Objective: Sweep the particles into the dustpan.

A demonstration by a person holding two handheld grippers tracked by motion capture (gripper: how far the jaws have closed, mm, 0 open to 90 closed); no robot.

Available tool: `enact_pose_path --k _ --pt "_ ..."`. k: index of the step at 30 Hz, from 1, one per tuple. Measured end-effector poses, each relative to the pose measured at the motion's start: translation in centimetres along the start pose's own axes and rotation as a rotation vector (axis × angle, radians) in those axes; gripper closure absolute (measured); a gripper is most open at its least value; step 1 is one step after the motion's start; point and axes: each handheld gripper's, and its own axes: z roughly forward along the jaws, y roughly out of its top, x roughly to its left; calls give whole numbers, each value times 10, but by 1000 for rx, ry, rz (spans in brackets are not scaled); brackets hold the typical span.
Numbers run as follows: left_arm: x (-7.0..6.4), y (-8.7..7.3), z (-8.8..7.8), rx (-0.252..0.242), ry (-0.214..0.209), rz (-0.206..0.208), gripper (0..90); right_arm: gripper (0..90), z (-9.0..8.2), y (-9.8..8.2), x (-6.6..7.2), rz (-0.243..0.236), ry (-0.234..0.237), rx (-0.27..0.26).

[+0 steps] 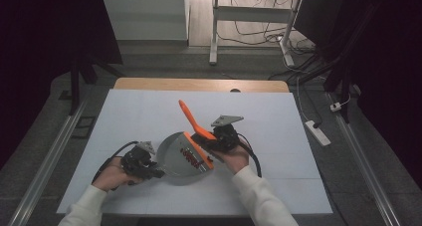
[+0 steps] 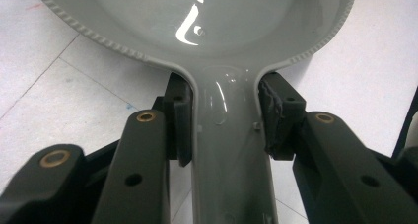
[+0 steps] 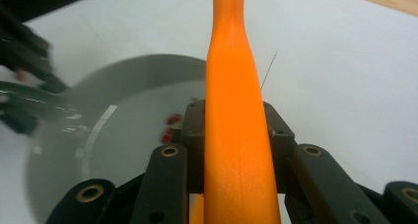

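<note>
the grey dustpan (image 1: 179, 159) lies flat on the white bench (image 1: 134, 111), near the middle of the near half. its handle points to the left, and the left claw (image 1: 149, 170) is clamped on that handle: in the left gripper view both pads (image 2: 180, 118) press against the sides of the grey handle (image 2: 229, 155), just below where it widens into the ribbed-edged pan (image 2: 222, 17).

the right claw (image 1: 211, 142) sits at the pan's right side and is closed on the orange brush (image 1: 195, 131). in the right gripper view the jaws grip the orange handle (image 3: 236, 130) from both sides, with the handle running up between them. in the high view the brush's handle slants up and away to the far left, while its broad orange head lies over the right part of the pan.

inside the pan there are small red bits (image 3: 171, 125), gathered close to the brush head (image 1: 198, 156); in the high view they show as a red cluster, though what they are is hard to make out. the left half of the pan's bowl is bare grey.
</note>
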Motion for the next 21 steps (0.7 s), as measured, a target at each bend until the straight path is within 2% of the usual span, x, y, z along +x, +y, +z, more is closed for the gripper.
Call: enact_pose_path --k 6,10,17,21 --pt "0 0 0 0 0 0 618 702 -4 -9 -11 3 -52 37" --pt "0 0 0 1 0 0 618 702 -1 -16 -13 9 -64 61" --pt "0 0 0 0 1 -1 618 702 8 -23 -7 0 -60 98" --pt "0 0 0 1 0 0 619 702 10 -23 -2 -9 -51 95"
